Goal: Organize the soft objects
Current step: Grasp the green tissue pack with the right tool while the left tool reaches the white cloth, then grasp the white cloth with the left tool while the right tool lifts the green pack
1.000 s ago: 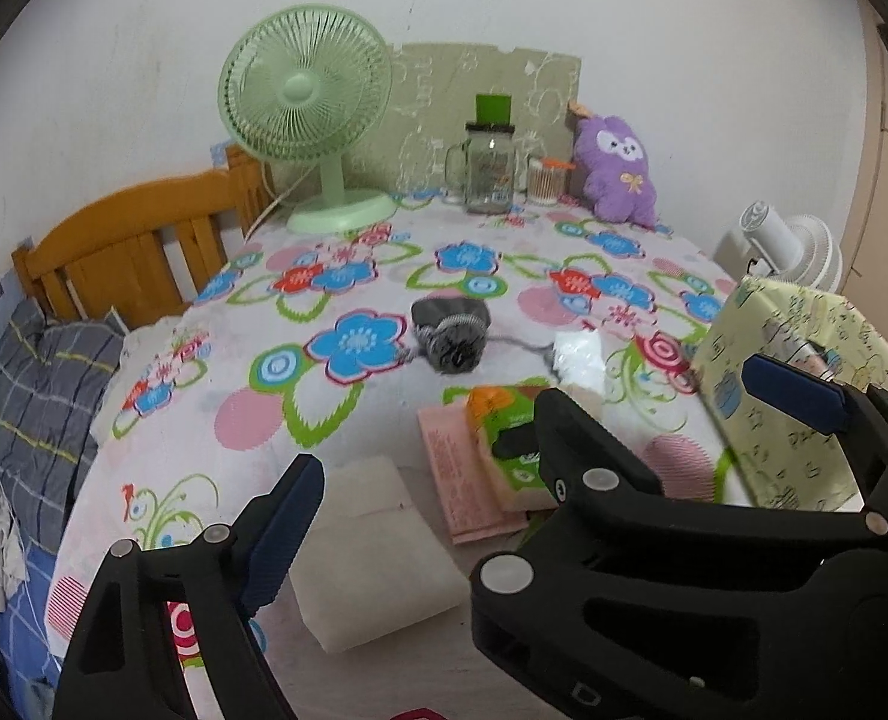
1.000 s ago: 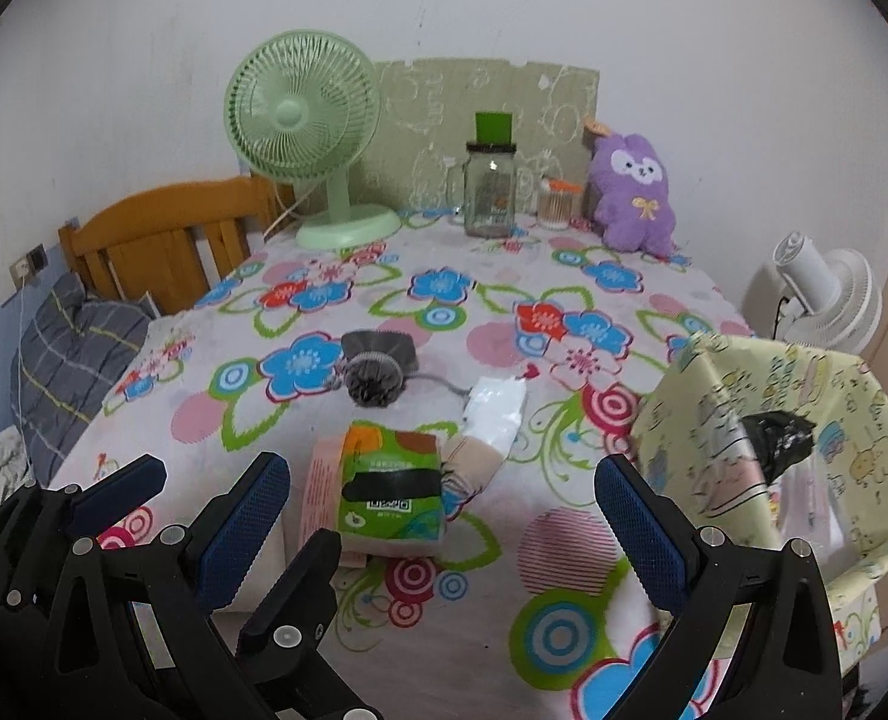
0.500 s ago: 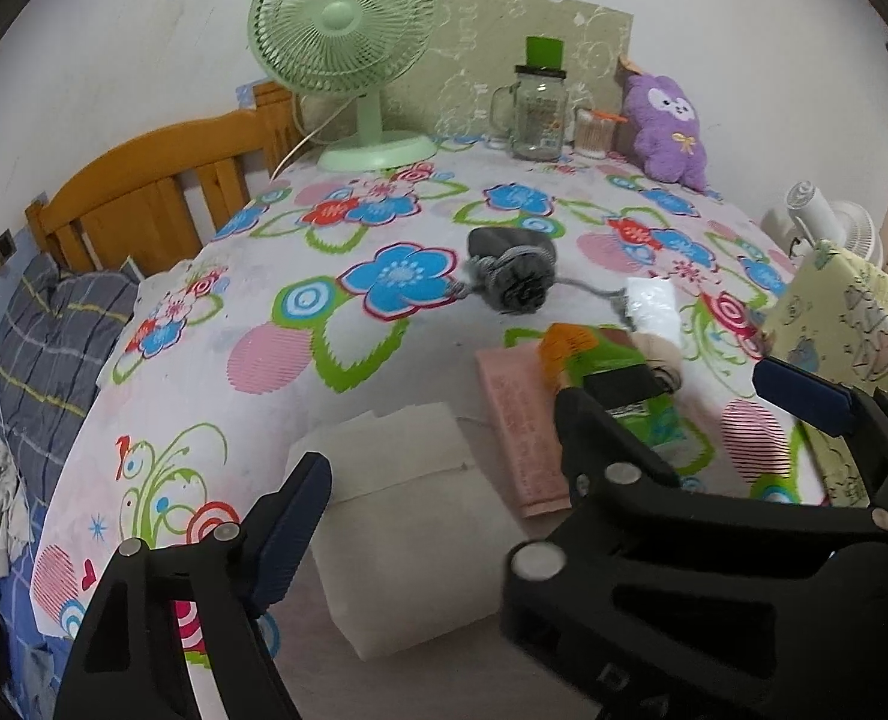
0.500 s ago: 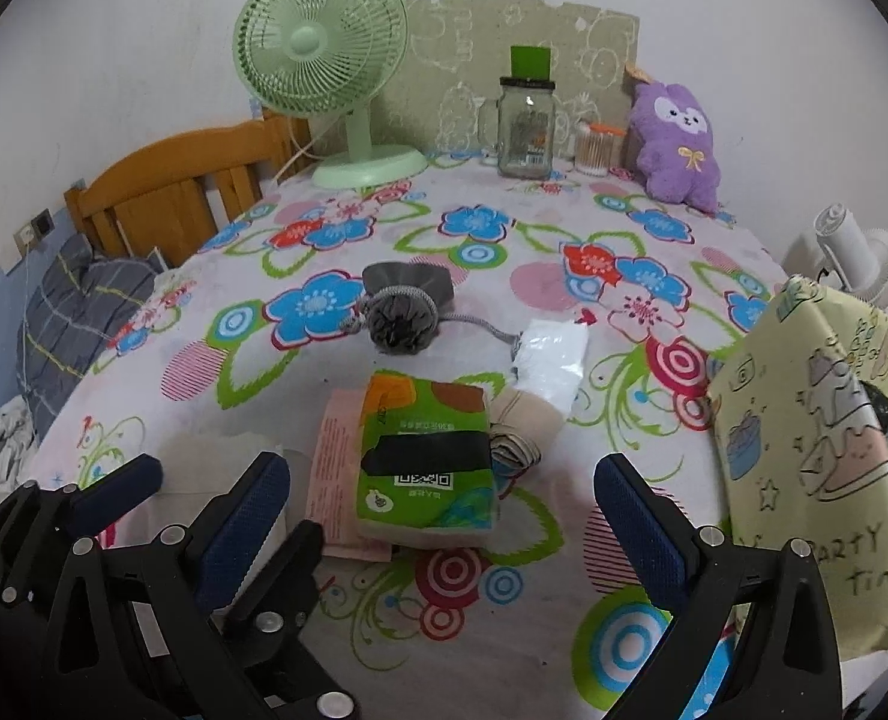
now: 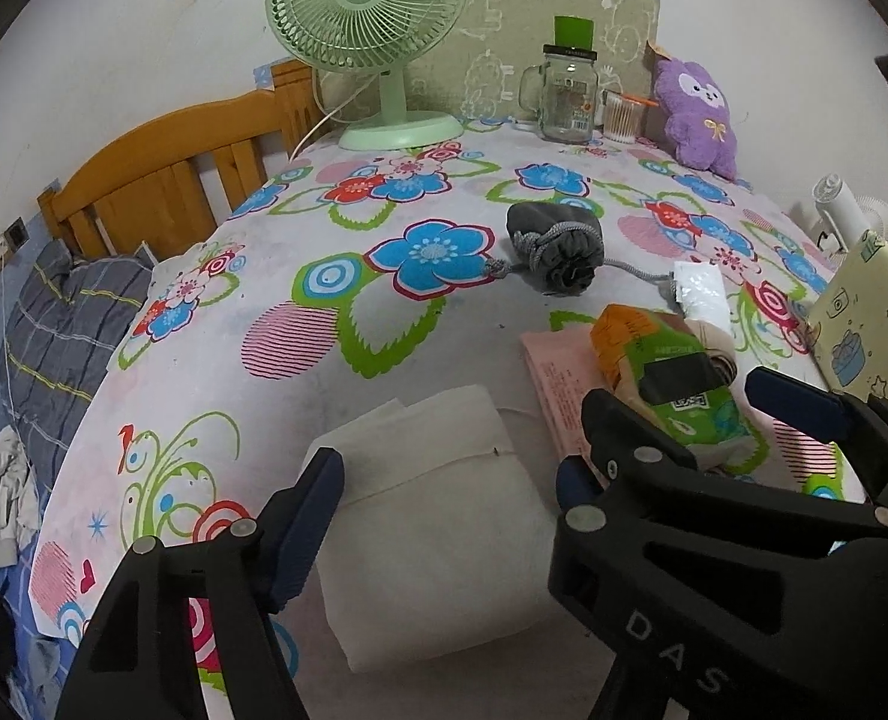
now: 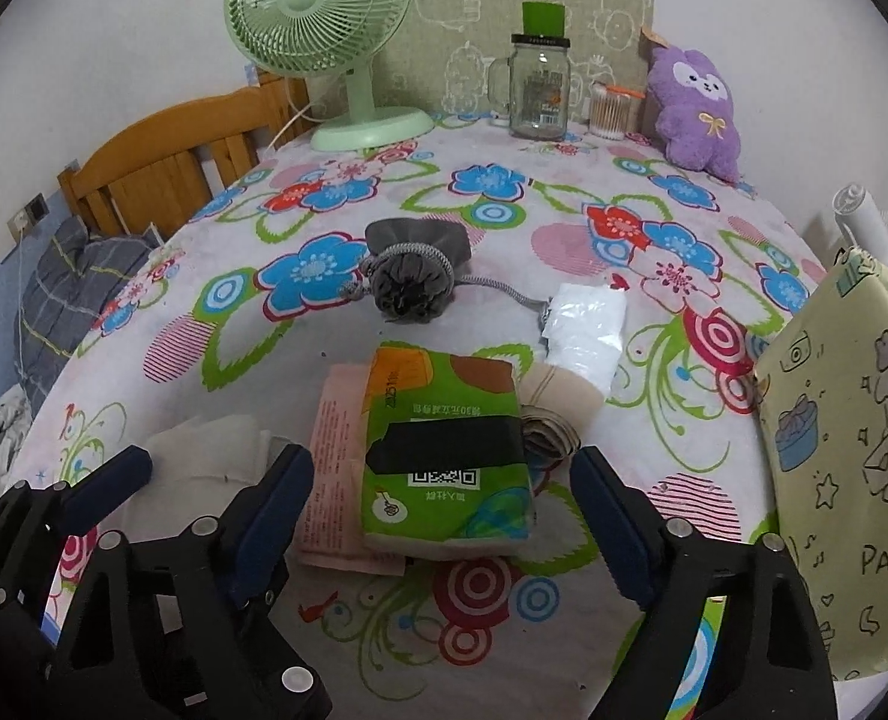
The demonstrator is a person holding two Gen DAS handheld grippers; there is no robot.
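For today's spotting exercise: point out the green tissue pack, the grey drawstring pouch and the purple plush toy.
green tissue pack (image 6: 444, 450), right wrist view, black band across its top
grey drawstring pouch (image 6: 411, 282), right wrist view, gathered mouth
purple plush toy (image 6: 699, 114), right wrist view, belly

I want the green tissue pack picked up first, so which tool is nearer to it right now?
Right. The right tool frames the green tissue pack between its closing jaws, not yet gripping. The left tool sits beside it over the white folded cloth.
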